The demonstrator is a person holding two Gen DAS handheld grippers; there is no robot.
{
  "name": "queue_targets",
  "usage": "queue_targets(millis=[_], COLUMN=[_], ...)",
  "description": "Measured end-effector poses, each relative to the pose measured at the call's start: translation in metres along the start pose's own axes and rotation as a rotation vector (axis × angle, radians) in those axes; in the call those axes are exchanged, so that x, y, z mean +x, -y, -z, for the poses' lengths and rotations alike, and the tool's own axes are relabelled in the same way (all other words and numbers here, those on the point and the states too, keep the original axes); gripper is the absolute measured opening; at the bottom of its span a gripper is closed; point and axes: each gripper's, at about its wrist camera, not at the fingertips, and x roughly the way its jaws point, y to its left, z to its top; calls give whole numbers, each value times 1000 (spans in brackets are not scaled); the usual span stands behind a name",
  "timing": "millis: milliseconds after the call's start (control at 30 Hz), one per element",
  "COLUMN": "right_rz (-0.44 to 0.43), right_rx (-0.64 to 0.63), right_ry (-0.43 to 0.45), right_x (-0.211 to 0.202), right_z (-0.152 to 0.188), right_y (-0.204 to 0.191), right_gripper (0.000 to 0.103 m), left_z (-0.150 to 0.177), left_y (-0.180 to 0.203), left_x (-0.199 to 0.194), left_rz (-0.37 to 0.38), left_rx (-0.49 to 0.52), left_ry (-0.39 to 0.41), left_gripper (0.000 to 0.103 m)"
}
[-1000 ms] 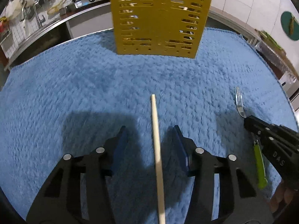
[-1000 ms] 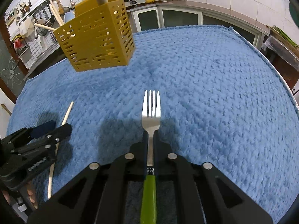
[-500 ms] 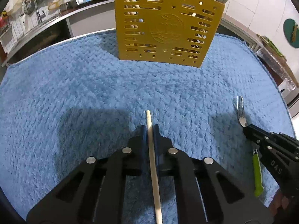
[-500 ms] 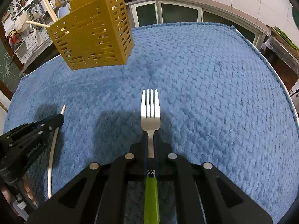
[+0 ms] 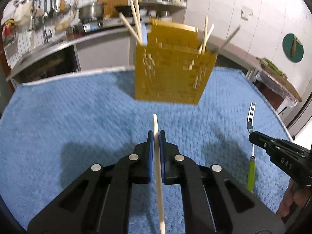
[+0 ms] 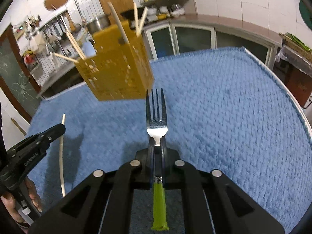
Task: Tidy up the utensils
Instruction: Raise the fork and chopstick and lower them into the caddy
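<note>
My left gripper (image 5: pixel 155 134) is shut on a pale wooden chopstick (image 5: pixel 159 177) that runs back between its blue pads, lifted off the blue towel (image 5: pixel 68 120). My right gripper (image 6: pixel 157 142) is shut on the neck of a fork (image 6: pixel 156 115) with a green handle (image 6: pixel 159 206), tines pointing ahead, also raised. A yellow perforated utensil holder (image 5: pixel 171 72) stands at the towel's far side with several chopsticks and utensil handles sticking out. The left wrist view shows the right gripper (image 5: pixel 253 135) with the fork (image 5: pixel 250 117) at the right; in the right wrist view the left gripper (image 6: pixel 58 129) and chopstick (image 6: pixel 62 165) are at the left.
The blue towel (image 6: pixel 224 117) covers the whole tabletop. Behind it run a steel kitchen counter (image 5: pixel 58 46) with a pot and hanging tools, and shelves of jars. A person's hand (image 6: pixel 31 197) holds the left gripper's handle. A side table (image 5: pixel 276 78) stands at the right.
The left gripper closed on the chopstick and lifted it off the towel. The right gripper rose with the fork. Both views have tilted up, showing more of the holder and kitchen.
</note>
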Motion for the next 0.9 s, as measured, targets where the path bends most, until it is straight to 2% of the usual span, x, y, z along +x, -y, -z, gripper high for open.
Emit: queue_targets(millis=[133, 400, 600, 733, 900], right_rz=[-42, -68, -71, -78, -108], right_rx=[13, -20, -27, -42, -48], right_ry=[59, 176, 221, 281, 314], right_x=[-10, -23, -25, -32, -38], right_z=[-6, -15, -26, -37, -57], right_y=[0, -8, -8, -9, -13], right_gripper=[6, 6, 5, 5, 5], left_z=[-10, -25, -35, -50, -73], left_y=[-5, -11, -13, -15, -15], left_x=[-24, -54, -53, -56, -62], left_rz=[-18, 17, 24, 31, 36], left_rx=[14, -9, -14, -20, -24], left_ry=[86, 243, 272, 303, 344], left_gripper=[5, 4, 4, 4, 4])
